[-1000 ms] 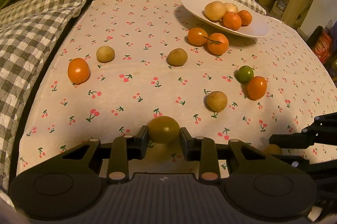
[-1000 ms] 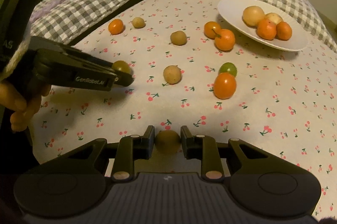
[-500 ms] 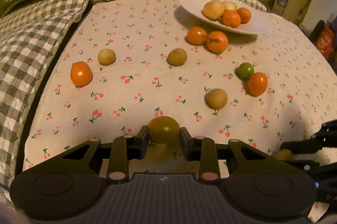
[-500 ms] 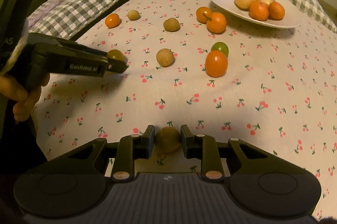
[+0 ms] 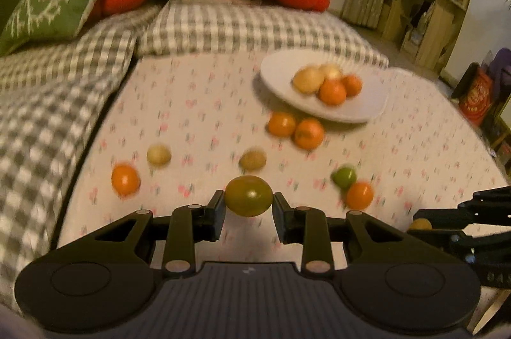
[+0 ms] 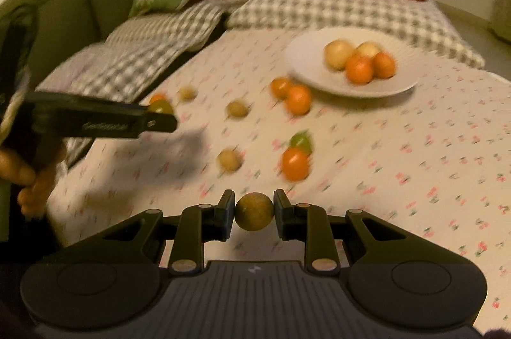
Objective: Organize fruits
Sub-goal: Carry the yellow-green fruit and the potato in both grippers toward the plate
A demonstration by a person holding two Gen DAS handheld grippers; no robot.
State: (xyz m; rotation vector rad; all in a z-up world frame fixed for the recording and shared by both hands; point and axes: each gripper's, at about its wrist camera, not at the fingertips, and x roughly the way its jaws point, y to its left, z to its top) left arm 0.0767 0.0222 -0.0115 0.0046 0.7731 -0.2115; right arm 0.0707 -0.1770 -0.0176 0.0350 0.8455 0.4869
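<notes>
Jaws of the left gripper [image 5: 248, 205] clenched on an olive-green tomato [image 5: 248, 195], pads pressed to both its flanks, fruit now hanging clear above the cherry-print bedspread [image 5: 198, 102] instead of sitting on it as a second ago. Jaws of the right gripper [image 6: 254, 213] likewise narrowed to a tight pinch on a small brown round fruit [image 6: 254, 212], also raised off the cloth. Both lifted and tipped up since the earlier frames, with more of the far pillows and the white plate [image 5: 367, 112] swung into view and the whole background smeared by motion. Probably the pick finished on both sides and the carry toward the plate begun; nothing released yet.

Further out on the bedspread, loose fruit left to gather: a pale one [image 5: 158, 155] and an orange one [image 5: 125, 179] at left, a tan one [image 5: 252, 160] just beyond the held tomato, a green one [image 5: 344, 177] touching an orange one [image 5: 359, 195] at right, two orange ones [image 5: 295, 128] just before the plate rim. Plate already carrying four pieces. Seen from the right wrist, the left gripper reaching in from the left with its tomato at the tip, a hand [image 6: 28, 179] wrapped around its handle.
</notes>
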